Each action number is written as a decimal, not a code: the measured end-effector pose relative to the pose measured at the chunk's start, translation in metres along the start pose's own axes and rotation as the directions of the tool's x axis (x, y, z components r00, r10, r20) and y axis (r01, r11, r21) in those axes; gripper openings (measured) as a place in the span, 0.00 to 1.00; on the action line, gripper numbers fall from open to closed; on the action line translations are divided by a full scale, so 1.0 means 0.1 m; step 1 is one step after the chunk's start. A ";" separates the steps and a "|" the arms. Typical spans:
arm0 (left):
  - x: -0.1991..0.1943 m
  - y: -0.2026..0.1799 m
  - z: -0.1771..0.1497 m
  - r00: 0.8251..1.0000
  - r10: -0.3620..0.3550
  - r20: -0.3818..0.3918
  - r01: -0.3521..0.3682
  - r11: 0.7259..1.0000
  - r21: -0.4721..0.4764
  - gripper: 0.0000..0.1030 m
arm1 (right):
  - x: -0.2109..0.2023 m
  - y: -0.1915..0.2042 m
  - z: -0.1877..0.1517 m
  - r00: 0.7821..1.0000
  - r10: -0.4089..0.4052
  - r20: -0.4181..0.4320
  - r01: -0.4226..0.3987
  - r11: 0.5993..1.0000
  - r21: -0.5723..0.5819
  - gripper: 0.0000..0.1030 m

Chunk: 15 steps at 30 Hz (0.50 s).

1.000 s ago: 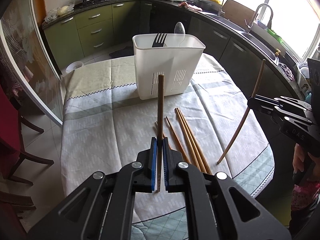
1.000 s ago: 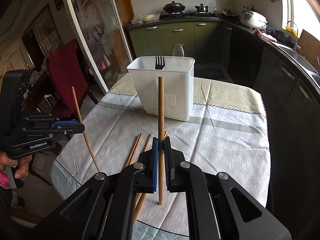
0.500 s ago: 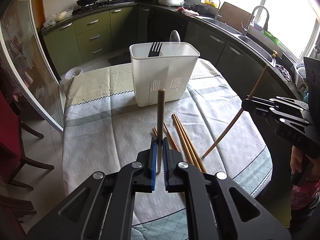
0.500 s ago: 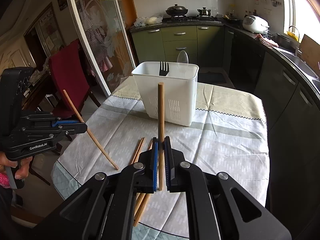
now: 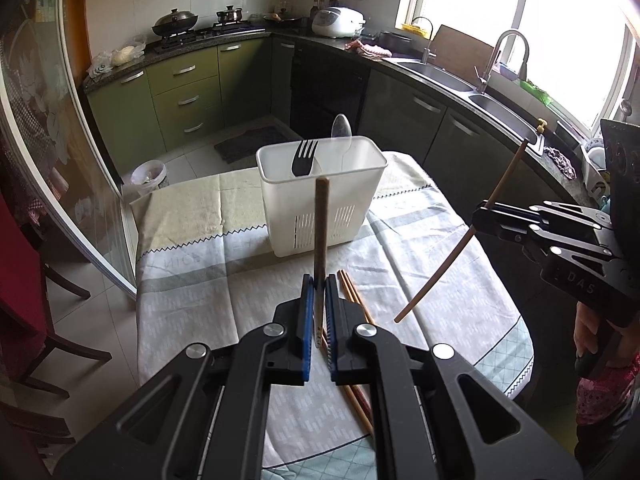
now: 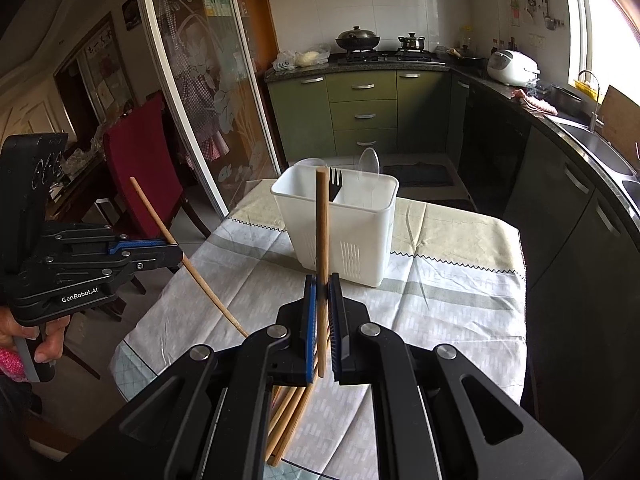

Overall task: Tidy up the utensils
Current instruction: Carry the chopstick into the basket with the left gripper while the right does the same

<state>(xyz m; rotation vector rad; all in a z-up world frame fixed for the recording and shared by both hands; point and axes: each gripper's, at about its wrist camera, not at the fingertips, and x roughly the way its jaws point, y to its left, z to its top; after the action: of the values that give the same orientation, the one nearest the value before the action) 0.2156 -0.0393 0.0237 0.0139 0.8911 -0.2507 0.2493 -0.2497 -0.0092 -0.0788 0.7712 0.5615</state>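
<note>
A white utensil holder (image 5: 320, 200) stands at the far end of the table (image 5: 192, 280), with a black fork (image 5: 304, 156) and a clear spoon (image 5: 342, 132) in it. My left gripper (image 5: 319, 280) is shut on a wooden chopstick (image 5: 321, 224) held upright above the table. My right gripper (image 6: 322, 280) is shut on another chopstick (image 6: 322, 220), also upright. Each gripper shows in the other's view, the right one (image 5: 478, 216) and the left one (image 6: 176, 254), with its chopstick tilted. Several loose chopsticks (image 5: 352, 292) lie on the cloth below; they also show in the right wrist view (image 6: 288, 412).
A patterned cloth covers the table. A red chair (image 6: 140, 160) and a glass sliding door (image 6: 200, 92) stand at the left. Kitchen counters with a sink (image 5: 436, 72) and a stove (image 5: 192, 28) run along the back and right. A small bin (image 5: 149, 174) sits on the floor.
Both grippers have risen and pulled back with their chopsticks, whose lower ends are now off the cloth. The holder looks farther away. The loose chopsticks have not moved.
</note>
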 end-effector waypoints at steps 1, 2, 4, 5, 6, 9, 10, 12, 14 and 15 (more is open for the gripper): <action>-0.04 -0.01 0.05 1.000 0.003 0.012 -0.003 1.000 0.004 0.06 | -0.03 0.00 0.05 1.000 0.001 0.008 -0.001 1.000 0.000 0.07; -0.07 -0.01 0.11 1.000 0.005 0.024 -0.005 1.000 0.006 0.06 | -0.06 0.00 0.11 1.000 0.000 0.016 0.000 1.000 0.000 0.07; -0.15 -0.02 0.23 0.999 0.003 0.047 -0.003 1.000 0.003 0.06 | -0.14 0.00 0.25 0.999 0.000 0.036 0.000 1.000 0.001 0.07; -0.19 -0.02 0.30 0.998 -0.001 0.055 0.001 1.000 0.001 0.06 | -0.18 0.00 0.31 0.999 0.002 0.046 -0.002 1.000 0.001 0.07; -0.24 -0.01 0.36 0.998 -0.002 0.065 0.003 1.000 -0.003 0.06 | -0.22 -0.01 0.38 0.998 0.005 0.055 -0.005 1.000 0.003 0.07; -0.39 -0.02 0.57 0.994 0.003 0.105 -0.002 1.000 -0.009 0.06 | -0.34 -0.04 0.60 0.996 0.006 0.087 -0.007 1.000 0.010 0.07; -0.45 -0.03 0.64 0.993 0.009 0.122 -0.008 1.000 -0.008 0.06 | -0.38 -0.04 0.68 0.995 0.003 0.099 -0.004 1.000 0.012 0.07; -0.56 -0.05 0.80 0.988 0.020 0.152 -0.020 1.000 -0.003 0.06 | -0.45 -0.05 0.83 0.993 0.005 0.119 -0.007 1.000 0.018 0.07; -0.67 -0.07 0.94 0.983 0.031 0.182 -0.031 1.000 -0.002 0.06 | -0.52 -0.07 0.98 0.990 0.004 0.144 -0.008 1.000 0.027 0.07; -0.71 -0.07 1.01 0.980 0.033 0.197 -0.034 0.999 0.000 0.06 | -0.55 -0.08 1.05 0.987 0.003 0.158 -0.008 1.000 0.030 0.07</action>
<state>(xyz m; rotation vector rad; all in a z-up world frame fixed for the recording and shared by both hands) 0.2488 -0.0431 0.1430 0.0066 0.6930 -0.2180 0.2883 -0.2532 0.1033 -0.0042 0.6255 0.5539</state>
